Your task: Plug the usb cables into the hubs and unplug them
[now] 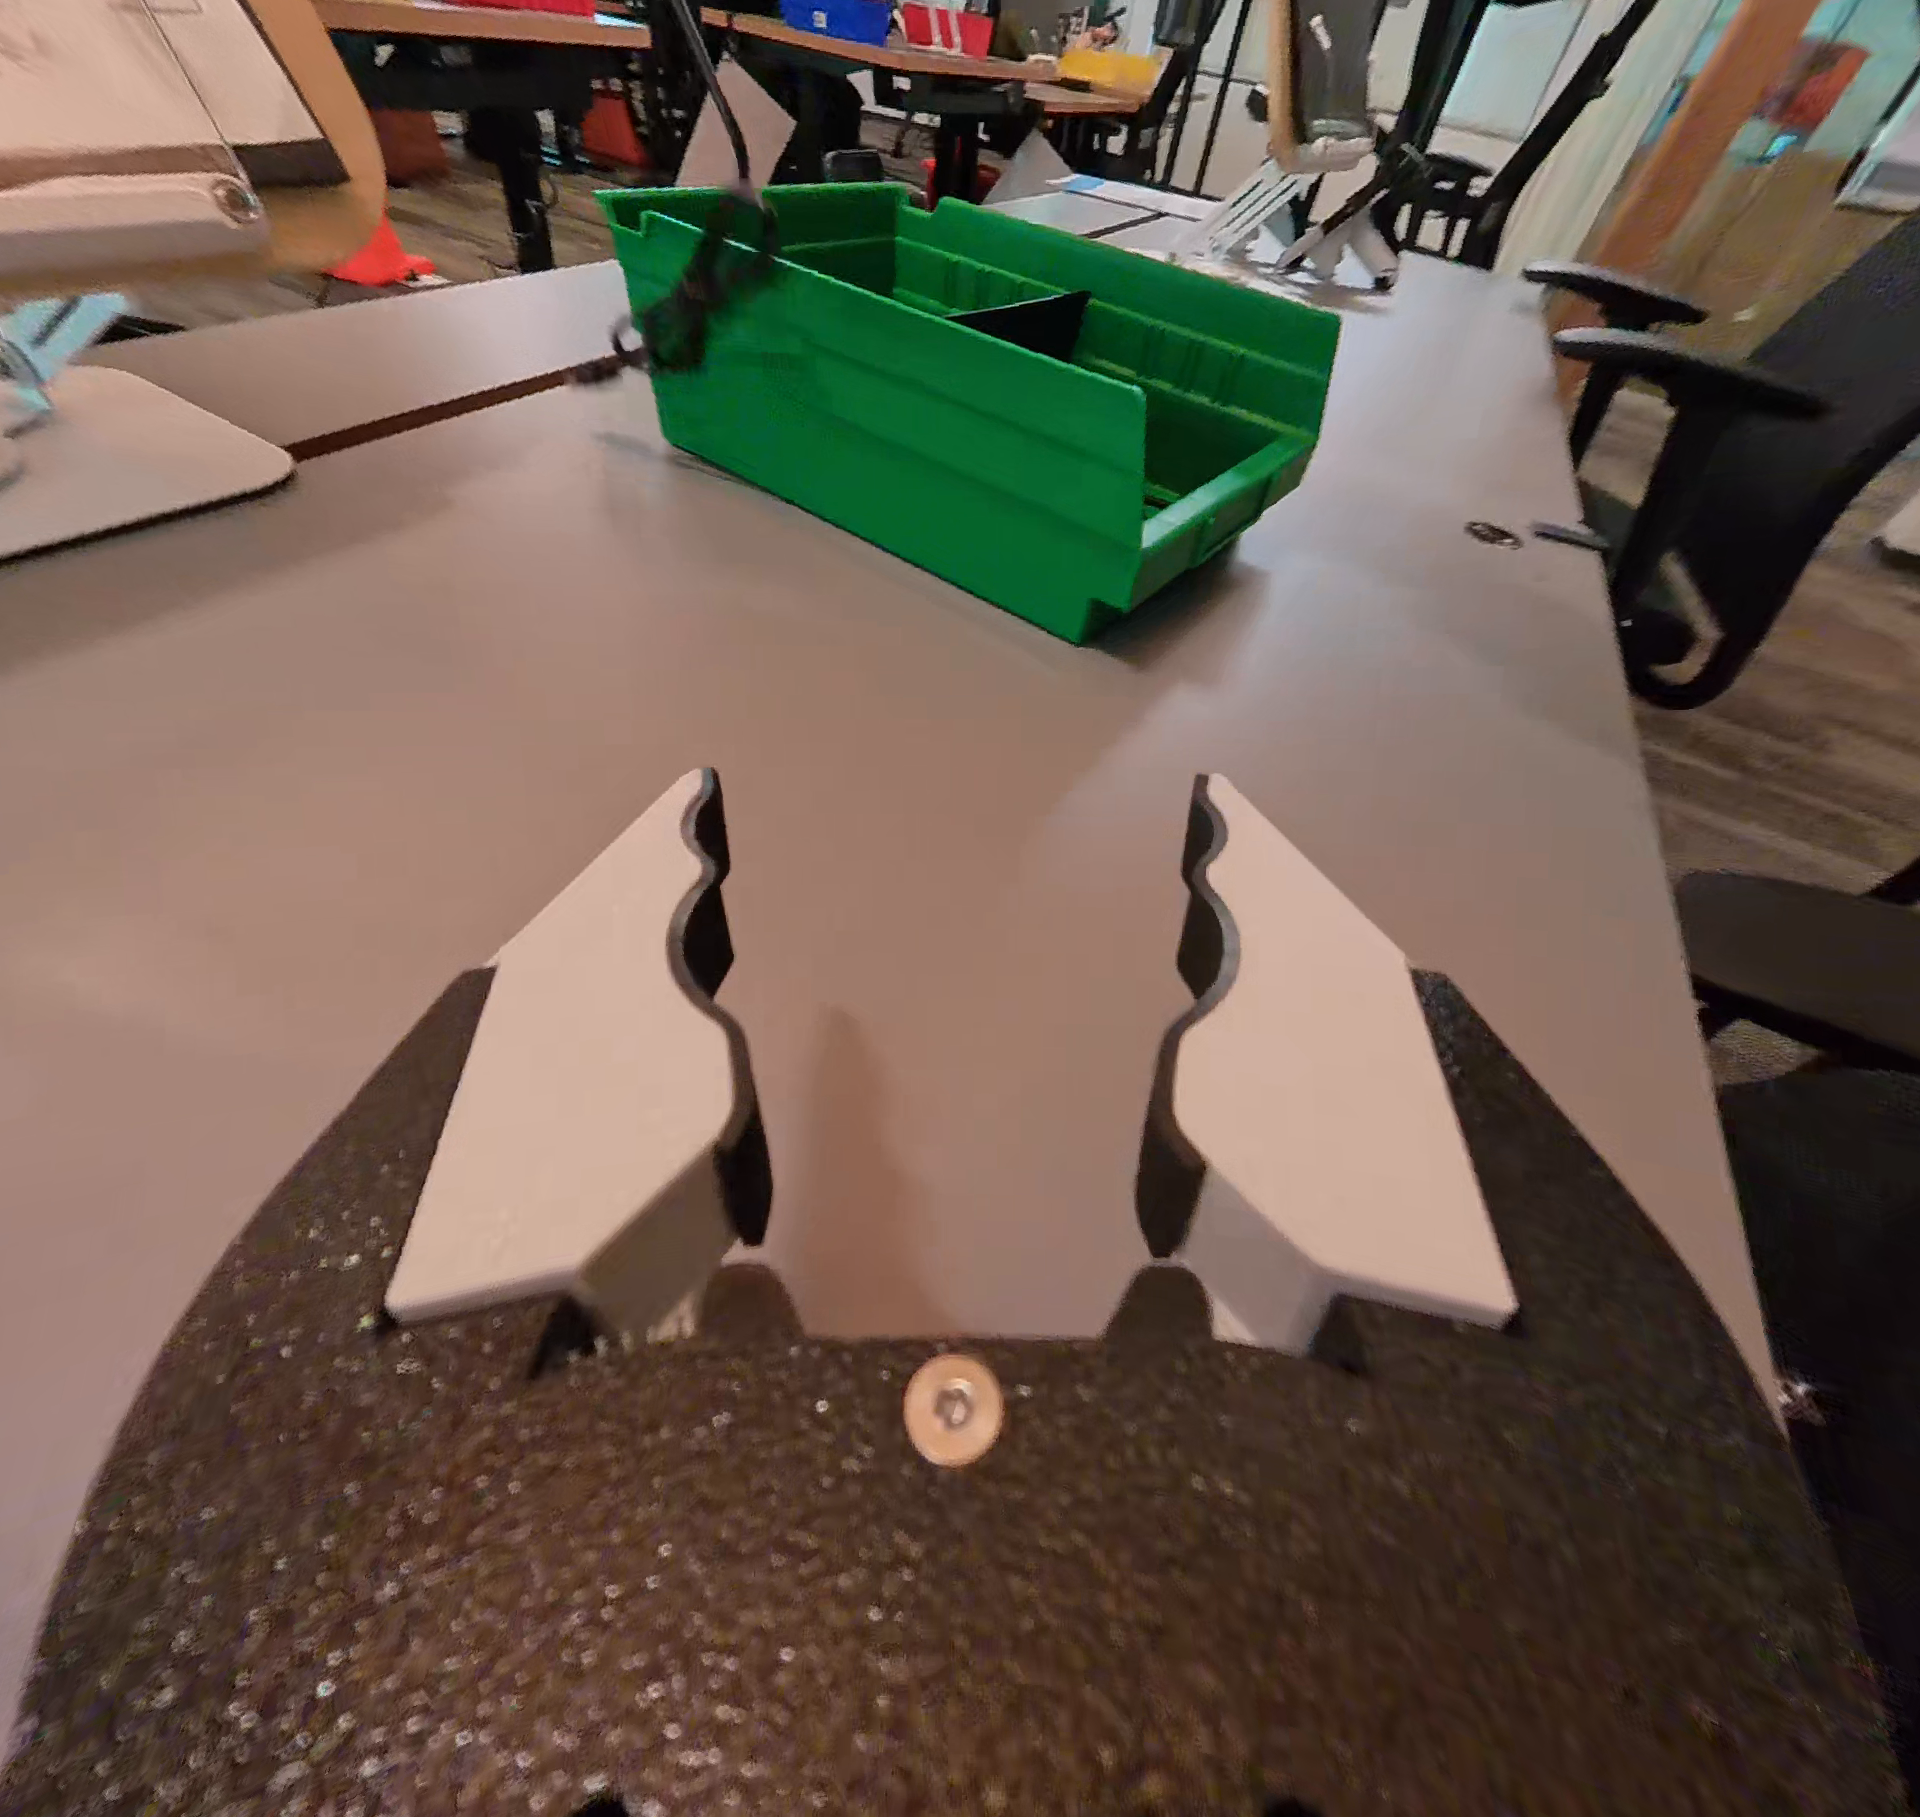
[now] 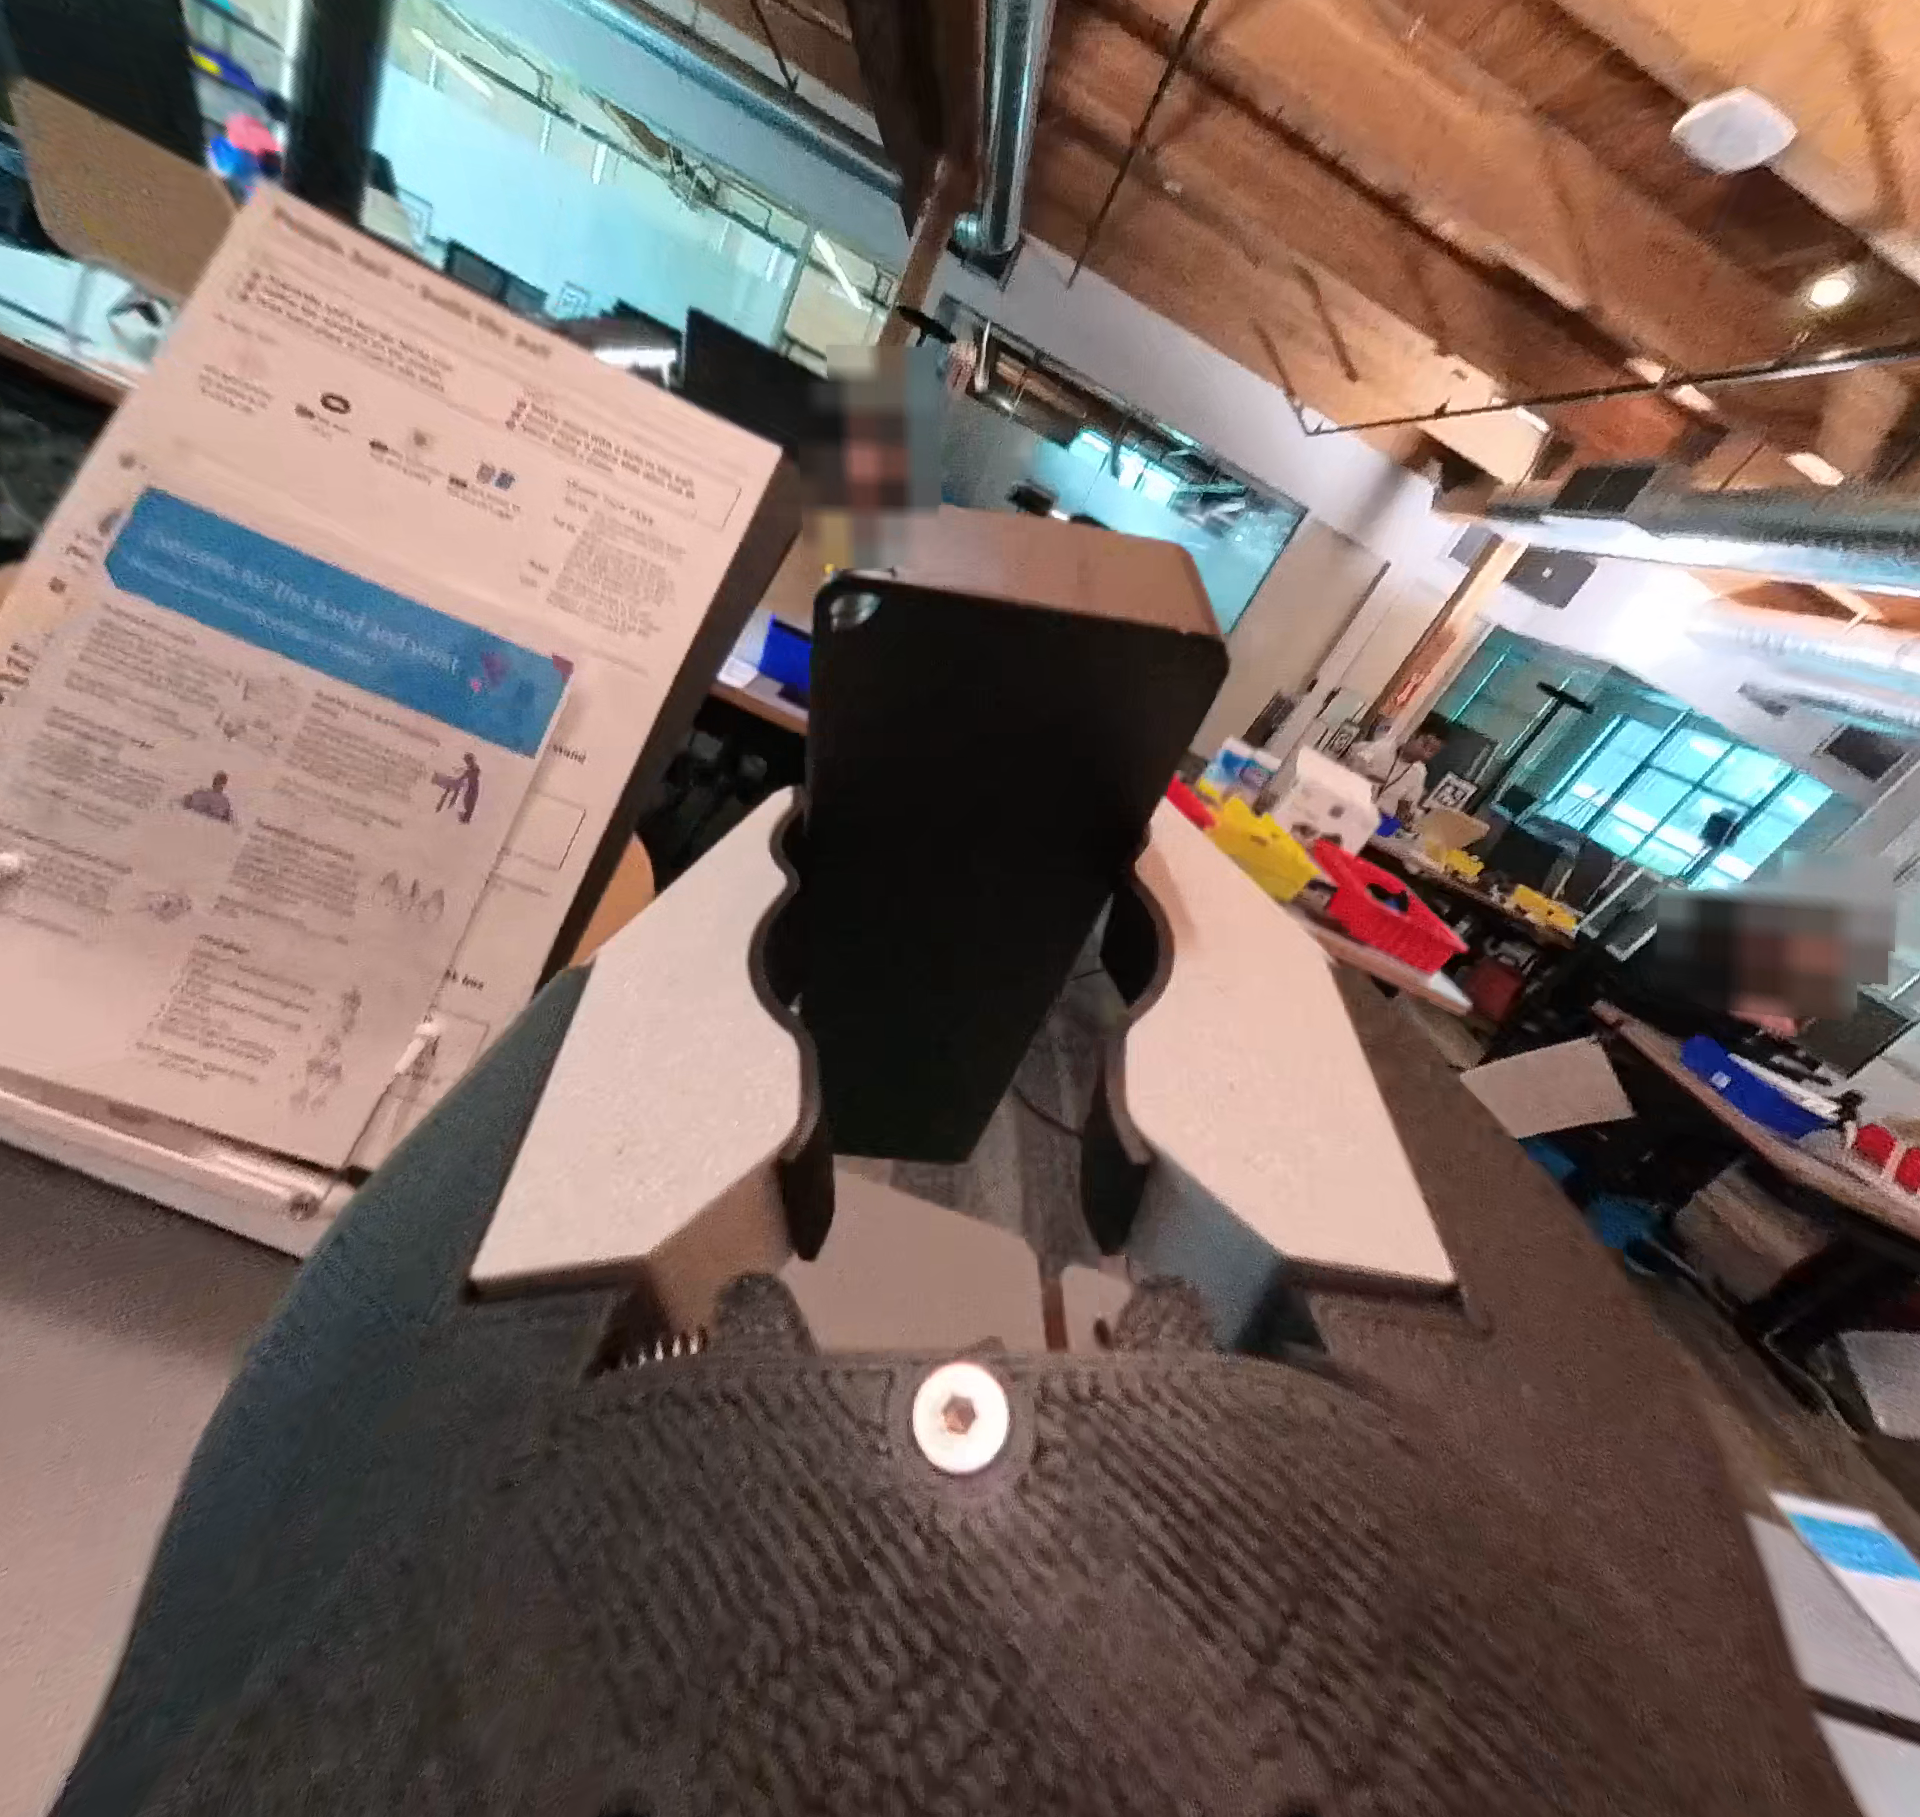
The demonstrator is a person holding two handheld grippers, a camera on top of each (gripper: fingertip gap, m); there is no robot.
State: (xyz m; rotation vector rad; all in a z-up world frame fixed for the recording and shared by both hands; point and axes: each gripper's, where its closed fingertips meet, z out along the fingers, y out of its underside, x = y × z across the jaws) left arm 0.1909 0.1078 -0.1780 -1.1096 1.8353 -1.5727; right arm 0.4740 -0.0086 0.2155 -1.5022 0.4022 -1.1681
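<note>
My left gripper (image 1: 956, 946) has its fingers wide apart over the bare table (image 1: 416, 728), while my right gripper (image 2: 961, 978) fingers clamp a black hub (image 2: 997, 832) lifted above the table.

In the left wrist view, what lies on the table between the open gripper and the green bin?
Nothing: in the left wrist view, the stretch of grey table from the left gripper to the green bin is bare.
</note>
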